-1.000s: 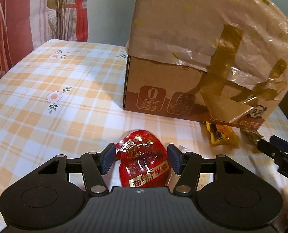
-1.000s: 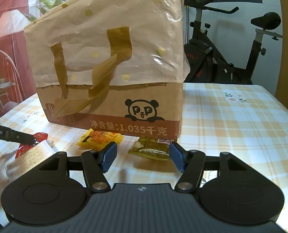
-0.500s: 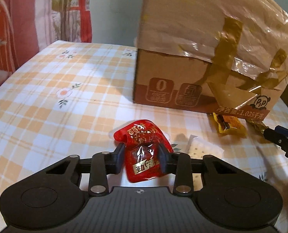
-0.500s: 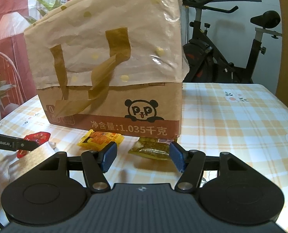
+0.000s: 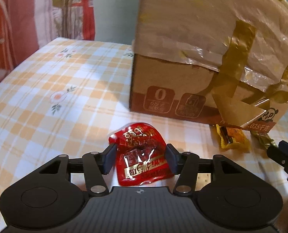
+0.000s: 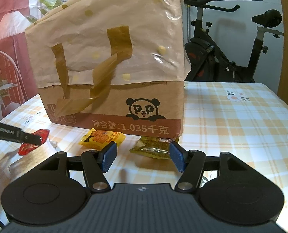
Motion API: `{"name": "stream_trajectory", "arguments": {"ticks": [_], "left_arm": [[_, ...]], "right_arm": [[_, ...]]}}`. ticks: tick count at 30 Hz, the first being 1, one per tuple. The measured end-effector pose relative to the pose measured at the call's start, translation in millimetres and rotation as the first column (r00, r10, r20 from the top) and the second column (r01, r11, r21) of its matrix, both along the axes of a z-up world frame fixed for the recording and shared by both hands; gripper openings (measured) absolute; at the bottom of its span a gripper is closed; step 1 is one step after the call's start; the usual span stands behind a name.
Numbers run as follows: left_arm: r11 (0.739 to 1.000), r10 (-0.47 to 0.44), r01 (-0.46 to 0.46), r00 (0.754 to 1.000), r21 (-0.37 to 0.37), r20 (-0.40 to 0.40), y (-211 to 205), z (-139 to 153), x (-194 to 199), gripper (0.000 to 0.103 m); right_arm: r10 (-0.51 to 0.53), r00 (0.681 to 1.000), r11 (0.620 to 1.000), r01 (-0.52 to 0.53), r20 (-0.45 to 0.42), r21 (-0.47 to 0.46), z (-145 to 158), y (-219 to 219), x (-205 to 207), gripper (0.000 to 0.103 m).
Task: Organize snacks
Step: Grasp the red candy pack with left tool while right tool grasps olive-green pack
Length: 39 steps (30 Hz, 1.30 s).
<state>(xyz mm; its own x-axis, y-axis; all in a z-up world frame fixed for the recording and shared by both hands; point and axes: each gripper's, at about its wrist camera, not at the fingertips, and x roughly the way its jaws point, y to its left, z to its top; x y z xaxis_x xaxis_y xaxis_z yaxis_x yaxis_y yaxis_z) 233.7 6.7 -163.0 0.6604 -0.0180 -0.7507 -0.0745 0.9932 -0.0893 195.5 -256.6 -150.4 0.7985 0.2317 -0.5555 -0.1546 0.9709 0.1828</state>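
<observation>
A red snack packet (image 5: 142,155) lies crumpled between the jaws of my left gripper (image 5: 141,149), which are opening; the pads stand beside its edges without squeezing it. The right wrist view shows the same red packet (image 6: 41,134) at the left gripper's fingertip. A yellow packet (image 6: 103,137) and a green packet (image 6: 153,149) lie on the tablecloth against the foot of a tall cardboard box (image 6: 109,68) wrapped in plastic and brown tape. My right gripper (image 6: 143,147) hovers open just in front of these two, with nothing between its fingers.
The checked tablecloth (image 5: 56,89) stretches away to the left of the box (image 5: 182,58). A white packet (image 5: 203,178) lies under the left gripper's right finger. An exercise bike (image 6: 231,48) stands behind the table, and red curtains hang at the far left.
The left gripper shut on the red packet and squeezed it, then spread its jaws again; the packet now sits looser between them. The right gripper has not moved.
</observation>
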Motion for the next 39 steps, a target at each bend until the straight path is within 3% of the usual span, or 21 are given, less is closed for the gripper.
{"name": "stream_trajectory", "arguments": {"ticks": [3,9,12,13,16,17,27,35,39], "left_arm": [[0.999,-0.010,0.010,1.000,0.034,0.003,-6.5,-1.5,7.9,0.057],[0.993,-0.034,0.032,0.999,0.116,0.020,-22.0,-5.7,13.0,0.067],[0.993,-0.039,0.035,0.999,0.114,0.035,-20.5,-5.8,12.6,0.069],[0.993,-0.049,0.045,0.998,0.113,0.035,-20.3,-5.2,12.4,0.065],[0.994,-0.060,0.057,0.998,0.097,0.035,-15.5,-1.1,8.1,0.032],[0.994,-0.057,0.054,0.998,0.092,0.031,-14.3,-0.4,6.1,0.027],[0.999,-0.021,0.018,0.997,0.038,0.075,13.2,9.3,-32.5,0.024],[0.997,-0.071,0.069,0.991,0.019,0.116,3.9,13.9,-36.2,0.024],[0.997,-0.077,0.077,0.988,0.005,0.135,4.5,16.5,-41.9,0.024]], "right_arm": [[0.003,1.000,1.000,-0.003,-0.002,-0.002,0.1,0.5,0.6,0.063],[0.002,1.000,1.000,-0.002,-0.008,0.003,-0.6,0.2,1.4,0.063],[0.002,1.000,1.000,-0.002,-0.011,0.005,-0.9,0.2,2.0,0.063],[0.002,1.000,1.000,-0.002,-0.012,0.005,-1.0,0.5,2.0,0.063],[0.003,1.000,1.000,-0.003,-0.016,0.006,-1.1,0.3,2.1,0.063],[0.003,1.000,1.000,-0.003,-0.017,0.007,-1.2,0.3,2.5,0.063],[0.002,1.000,1.000,-0.002,-0.031,0.005,-3.1,-0.2,5.4,0.063],[-0.008,0.999,1.000,0.008,-0.033,-0.015,-4.0,1.1,5.0,0.063],[-0.041,0.998,0.999,0.041,-0.042,0.002,-2.9,-4.2,5.1,0.074]]}}
